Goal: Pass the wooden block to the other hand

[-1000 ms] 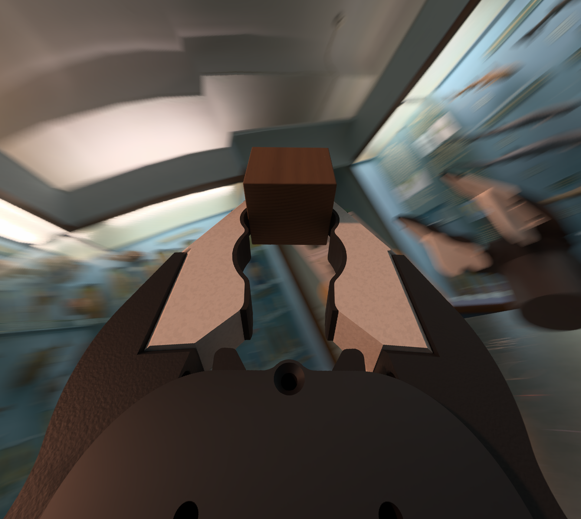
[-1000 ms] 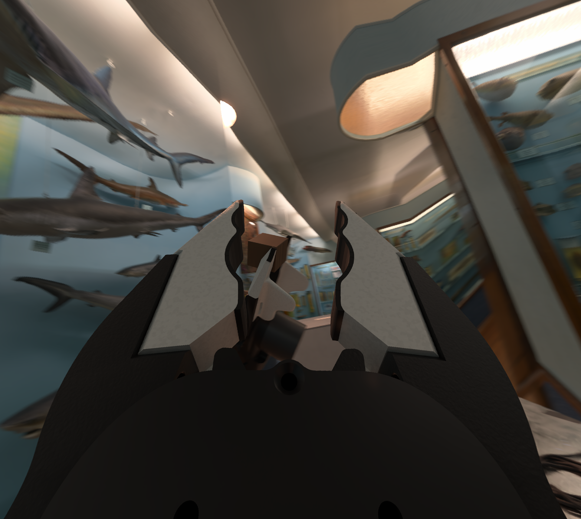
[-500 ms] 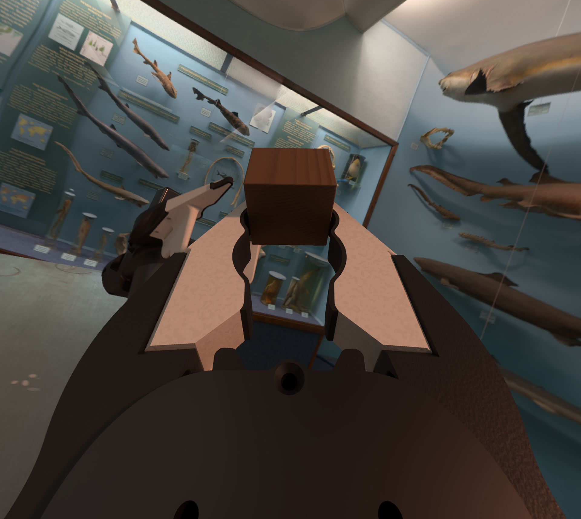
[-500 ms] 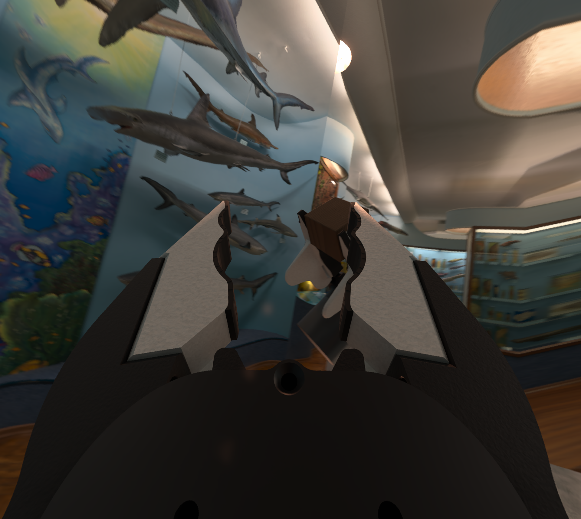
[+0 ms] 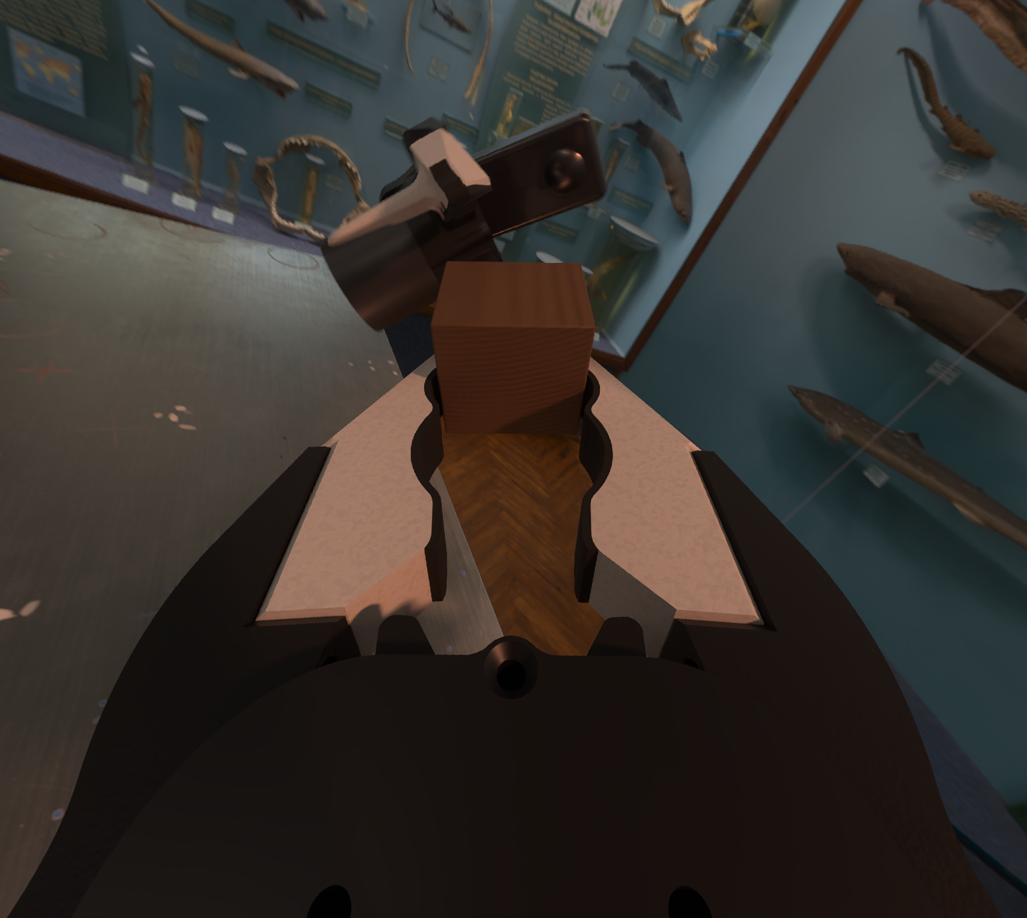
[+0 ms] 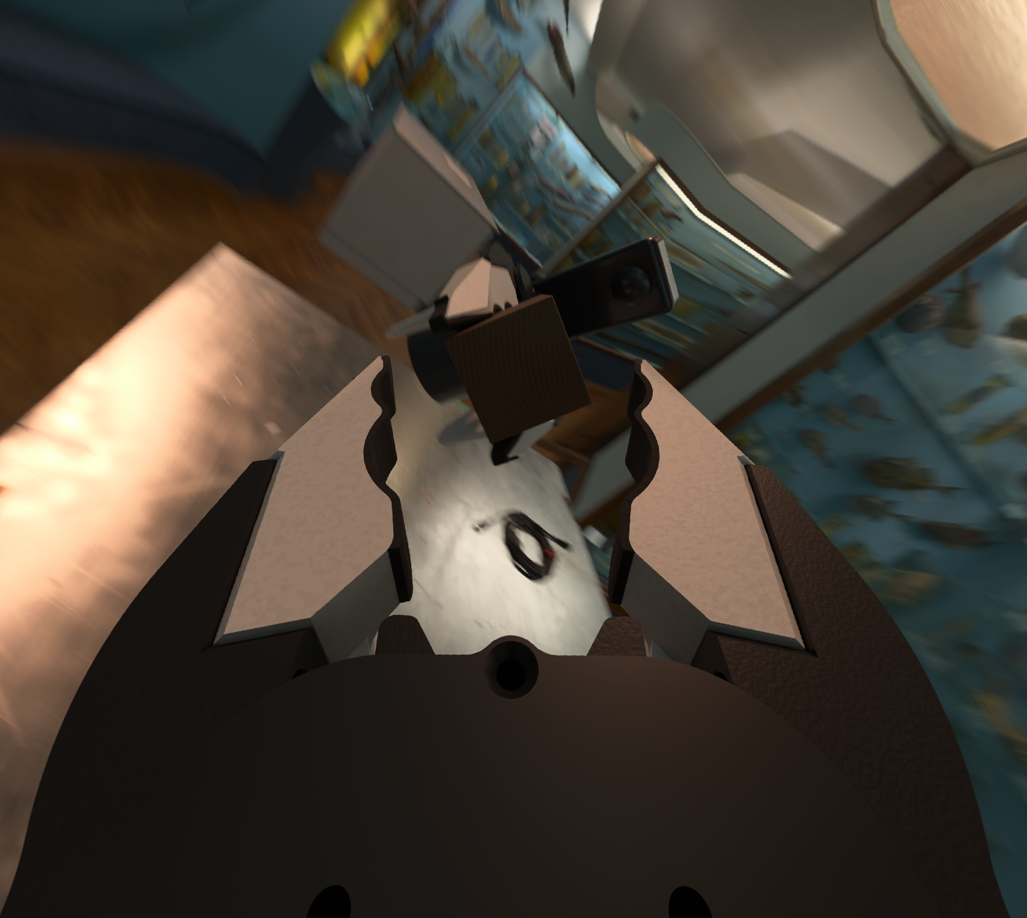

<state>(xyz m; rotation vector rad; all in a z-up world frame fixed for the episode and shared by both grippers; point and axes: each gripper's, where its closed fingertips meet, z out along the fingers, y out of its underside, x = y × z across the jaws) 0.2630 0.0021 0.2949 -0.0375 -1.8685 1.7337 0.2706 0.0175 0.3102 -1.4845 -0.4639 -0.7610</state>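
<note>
The wooden block (image 5: 510, 352), a brown cube, is clamped between the tips of my left gripper (image 5: 511, 391), which is shut on it. My right gripper (image 5: 422, 191) shows just beyond the block in the left wrist view, tilted and facing it. In the right wrist view my right gripper (image 6: 511, 371) is open and empty, jaws wide apart. The block (image 6: 517, 380) hangs tilted just ahead of its fingertips, level with the gap. The left gripper's fingers (image 6: 472, 294) hold the block from the far side.
A grey table top (image 5: 166, 391) lies to the left below the grippers; it also shows in the right wrist view (image 6: 139, 419), with a black cable coil (image 6: 528, 549) on a pale patch. Herringbone wood floor (image 5: 517, 530) and a glass display case (image 5: 722, 169) lie beyond.
Both grippers have swung round to face each other and come close. The right gripper's jaws have opened wider, with the block now centred ahead of them. The left gripper has kept its hold.
</note>
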